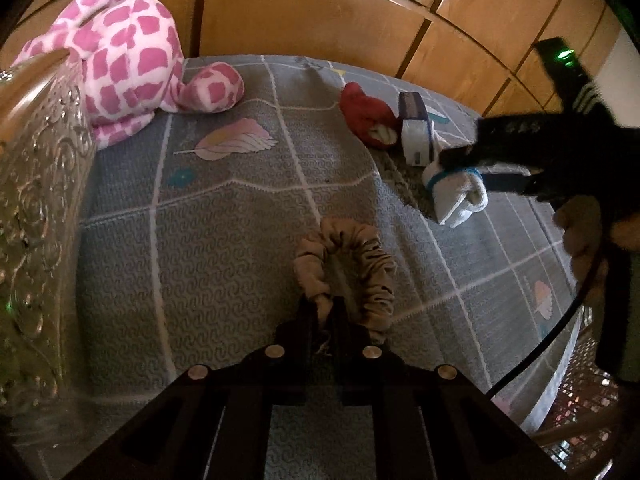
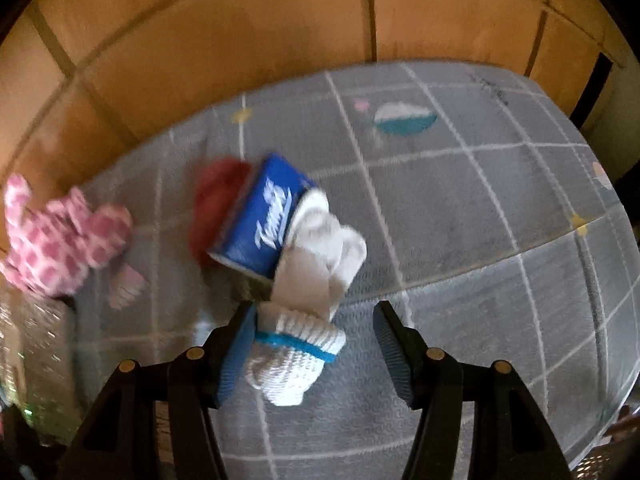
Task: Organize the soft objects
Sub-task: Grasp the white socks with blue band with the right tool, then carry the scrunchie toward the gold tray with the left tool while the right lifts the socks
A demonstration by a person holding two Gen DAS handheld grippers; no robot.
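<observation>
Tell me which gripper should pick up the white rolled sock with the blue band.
Right. The right gripper stands open with the white rolled sock with the blue band between its fingers, while the left gripper is shut on the beige fabric scrunchie.

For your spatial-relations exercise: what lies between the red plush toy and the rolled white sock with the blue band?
A blue tissue pack lies between the red plush toy and the rolled white sock with the blue band, touching the toy. The right wrist view shows this best.

1 pink plush point(image 1: 120, 52), 1 red soft toy point(image 1: 366, 114), 1 tissue pack point(image 2: 264, 220), 1 white sock bundle point(image 2: 316, 280), 1 beige scrunchie point(image 1: 348, 268), 1 embossed metal box point(image 1: 40, 200)
</observation>
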